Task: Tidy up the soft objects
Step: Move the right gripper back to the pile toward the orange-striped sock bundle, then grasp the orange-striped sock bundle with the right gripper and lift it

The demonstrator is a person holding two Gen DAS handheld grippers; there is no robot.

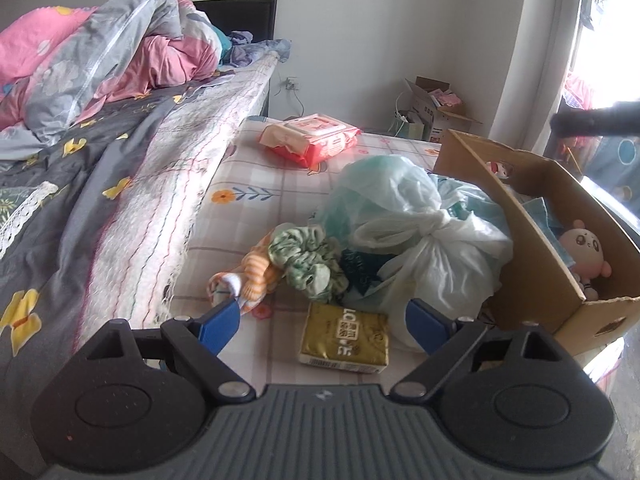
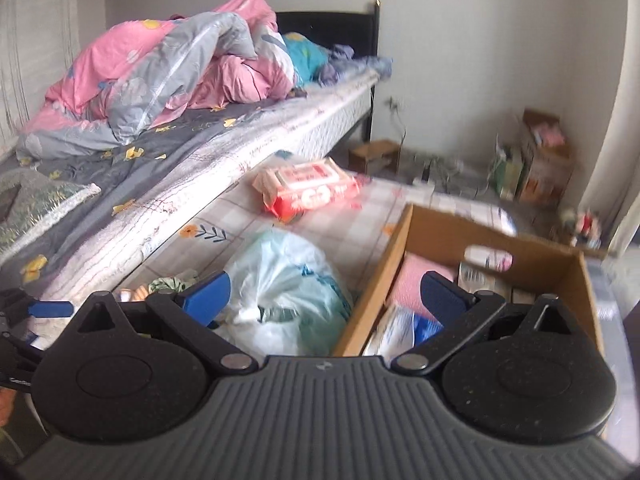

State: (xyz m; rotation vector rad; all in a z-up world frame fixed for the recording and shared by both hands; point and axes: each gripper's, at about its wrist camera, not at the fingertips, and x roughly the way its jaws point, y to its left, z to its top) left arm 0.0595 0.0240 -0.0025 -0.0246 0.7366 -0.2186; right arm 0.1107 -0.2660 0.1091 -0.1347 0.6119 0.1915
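My left gripper point(image 1: 322, 322) is open and empty just above a gold tissue pack point(image 1: 345, 338) on the checked tablecloth point(image 1: 248, 184). Beyond it lie an orange striped sock point(image 1: 248, 280), a green scrunchie point(image 1: 308, 264) and a knotted plastic bag point(image 1: 408, 232). A cardboard box point(image 1: 532, 248) at the right holds a pink plush doll point(image 1: 585, 248). My right gripper point(image 2: 324, 296) is open and empty, over the edge between the plastic bag point(image 2: 288, 280) and the box point(image 2: 400, 264). A red wipes pack point(image 2: 308, 188) lies farther back; it also shows in the left wrist view point(image 1: 312, 138).
A bed point(image 1: 120, 184) with a heaped pink and grey quilt point(image 1: 104, 52) runs along the left. More boxes point(image 1: 436, 108) stand on the floor by the far wall. The left gripper's blue finger point(image 2: 48, 308) shows at the right wrist view's left edge.
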